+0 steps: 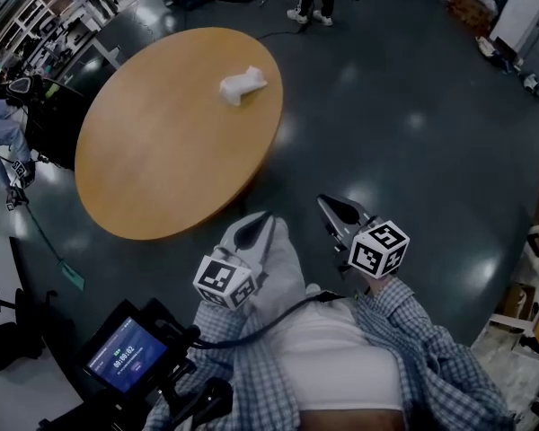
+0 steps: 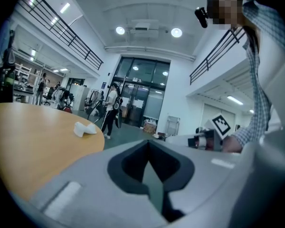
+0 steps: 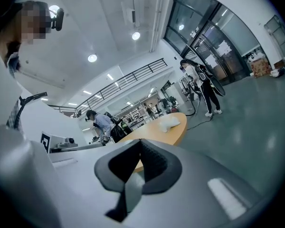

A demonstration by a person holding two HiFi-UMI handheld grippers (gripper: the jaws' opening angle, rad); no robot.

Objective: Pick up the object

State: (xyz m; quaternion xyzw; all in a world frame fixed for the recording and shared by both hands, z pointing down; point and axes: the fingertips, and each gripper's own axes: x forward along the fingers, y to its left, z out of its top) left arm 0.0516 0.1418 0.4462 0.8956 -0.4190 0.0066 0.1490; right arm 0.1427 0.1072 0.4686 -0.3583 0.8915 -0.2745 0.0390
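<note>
Nothing done yet: white object (image 1: 242, 85) lies untouched on far side of round desk (image 1: 153, 169). left tool (image 1: 251, 232) and right tool (image 1: 338, 208) both pressed together, empty, near body, well apart from it. Reach, grasp and lift all remain.

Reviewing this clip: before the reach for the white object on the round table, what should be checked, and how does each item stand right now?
1. White object in view, alone on the table: ok.
2. Left gripper empty: ok, jaws together on nothing.
3. Right gripper empty: ok, jaws together on nothing.
4. Jaws apart, ready to grasp: not ok, both shut.
5. Grippers over the table: not ok, both held near the body, short of its edge.
6. Object's stiffness: cannot tell.
</note>
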